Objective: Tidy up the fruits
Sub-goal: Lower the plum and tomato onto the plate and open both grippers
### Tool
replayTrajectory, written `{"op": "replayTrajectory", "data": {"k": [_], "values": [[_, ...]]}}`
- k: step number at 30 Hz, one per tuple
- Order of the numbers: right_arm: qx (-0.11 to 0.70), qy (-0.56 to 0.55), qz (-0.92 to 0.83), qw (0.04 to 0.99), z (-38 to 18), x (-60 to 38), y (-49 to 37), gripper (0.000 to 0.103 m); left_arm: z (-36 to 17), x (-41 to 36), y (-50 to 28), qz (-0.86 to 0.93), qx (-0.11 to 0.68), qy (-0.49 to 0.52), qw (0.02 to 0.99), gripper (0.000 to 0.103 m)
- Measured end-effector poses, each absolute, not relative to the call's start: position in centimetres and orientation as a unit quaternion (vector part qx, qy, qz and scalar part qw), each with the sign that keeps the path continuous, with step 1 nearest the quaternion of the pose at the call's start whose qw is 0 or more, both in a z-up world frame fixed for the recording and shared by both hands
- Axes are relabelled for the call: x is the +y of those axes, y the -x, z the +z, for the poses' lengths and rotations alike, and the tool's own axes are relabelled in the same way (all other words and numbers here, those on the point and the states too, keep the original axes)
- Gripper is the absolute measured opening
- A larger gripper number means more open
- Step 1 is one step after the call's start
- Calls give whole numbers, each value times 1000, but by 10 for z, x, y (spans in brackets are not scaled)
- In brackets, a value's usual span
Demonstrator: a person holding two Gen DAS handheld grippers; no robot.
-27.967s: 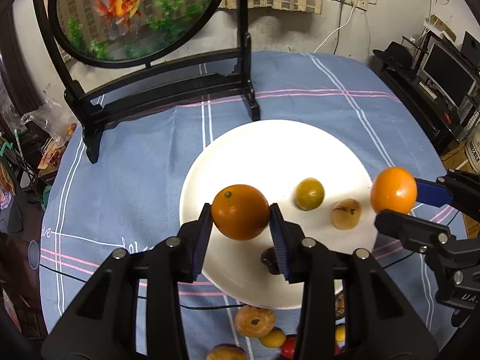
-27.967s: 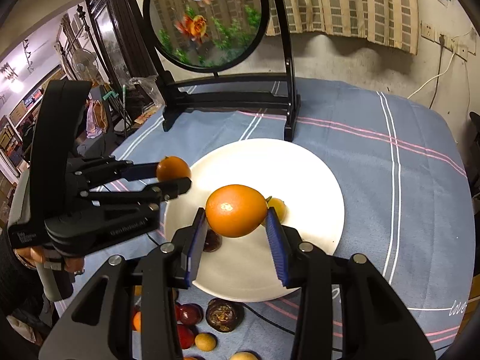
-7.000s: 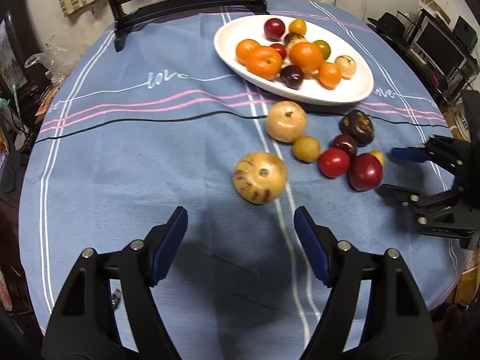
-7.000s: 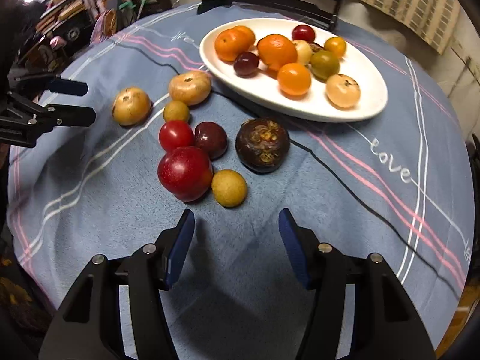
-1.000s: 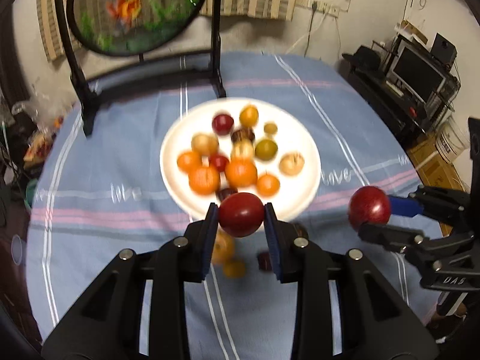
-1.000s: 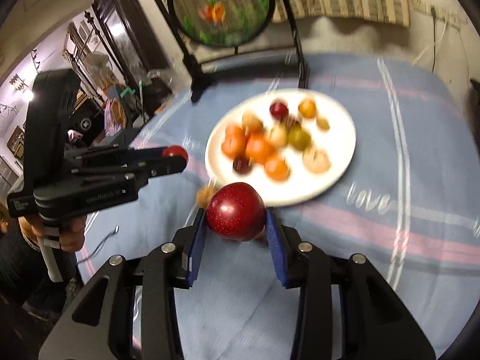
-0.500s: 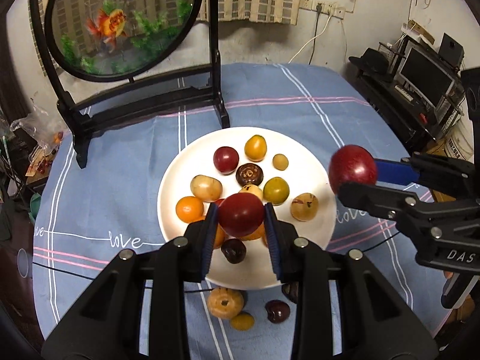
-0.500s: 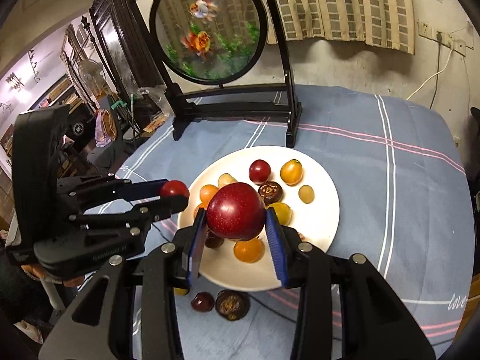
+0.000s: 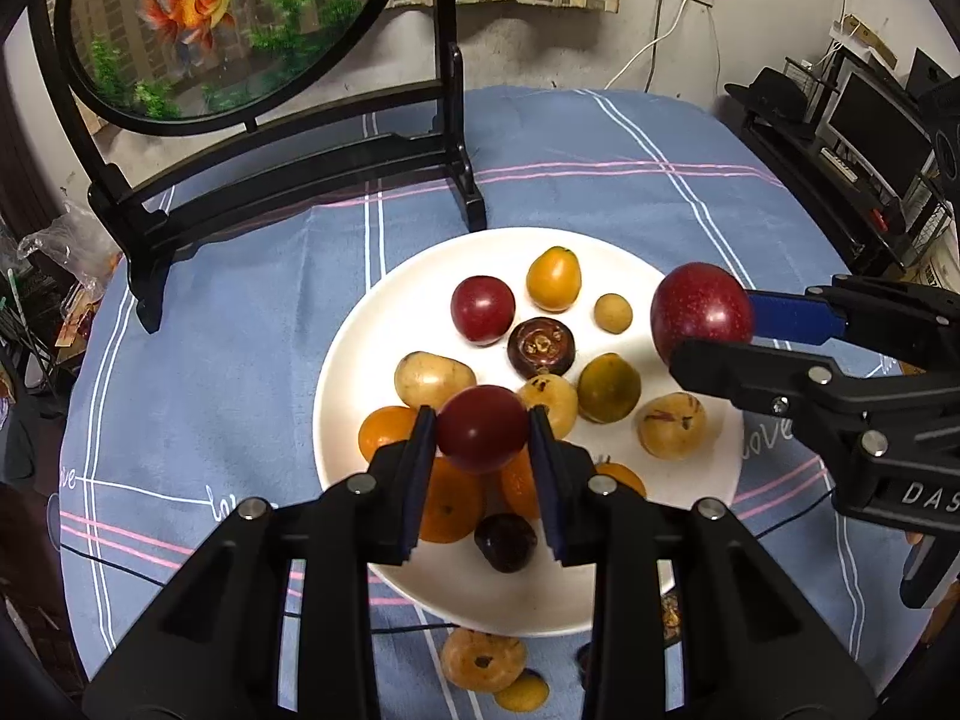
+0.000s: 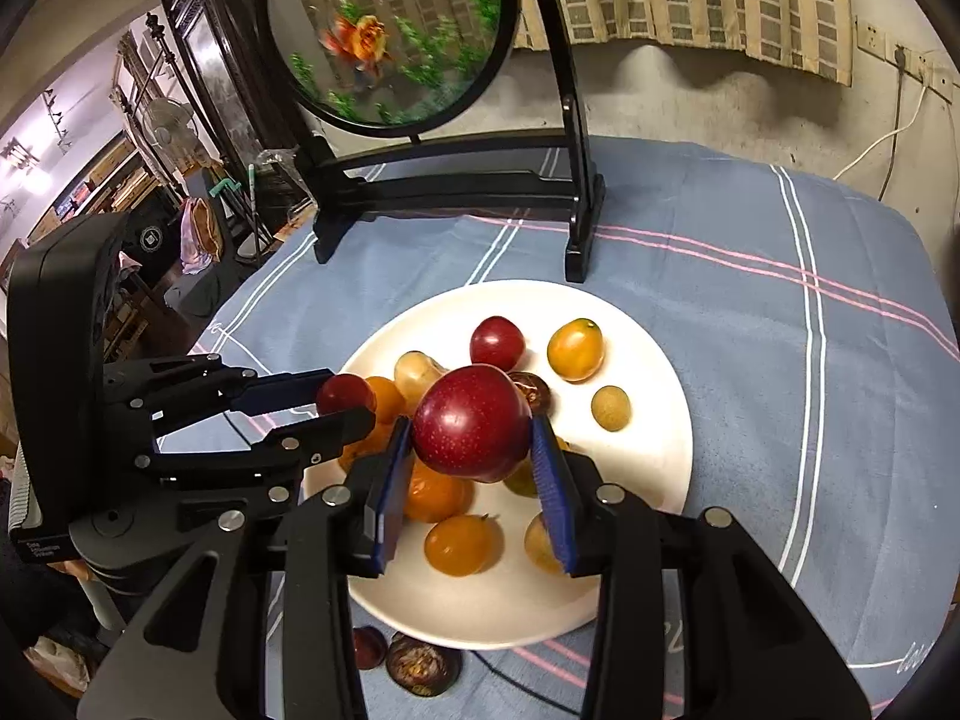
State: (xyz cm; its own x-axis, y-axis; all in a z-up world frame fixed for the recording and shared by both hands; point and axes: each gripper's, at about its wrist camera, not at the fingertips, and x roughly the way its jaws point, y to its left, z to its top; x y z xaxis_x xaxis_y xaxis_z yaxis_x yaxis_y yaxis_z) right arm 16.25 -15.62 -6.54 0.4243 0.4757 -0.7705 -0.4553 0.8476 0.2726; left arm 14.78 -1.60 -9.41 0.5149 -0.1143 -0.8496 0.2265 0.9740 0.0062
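Left wrist view: the left gripper (image 9: 483,441) clamps a small red fruit (image 9: 482,429) between its fingers (image 9: 417,462), raised over the plate (image 9: 372,336).

Right wrist view: the right gripper (image 10: 473,471) grips a larger red fruit (image 10: 472,423) over the same plate (image 10: 654,372), the left gripper (image 10: 336,405) just beside.

The left gripper (image 9: 483,429) clamps a small dark-red fruit (image 9: 482,427) above the white plate (image 9: 360,348); at right, the right gripper (image 9: 708,330) grips a speckled red fruit (image 9: 701,310).
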Motion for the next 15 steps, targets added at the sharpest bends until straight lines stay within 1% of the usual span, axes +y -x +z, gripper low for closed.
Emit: {"op": "replayTrajectory", "data": {"k": [12, 15], "values": [[470, -4, 266, 842, -79, -155, -180, 40, -102, -19, -165, -91, 489, -65, 865, 31], [491, 7, 262, 831, -87, -149, -188, 41, -106, -24, -168, -95, 497, -76, 859, 33]]}}
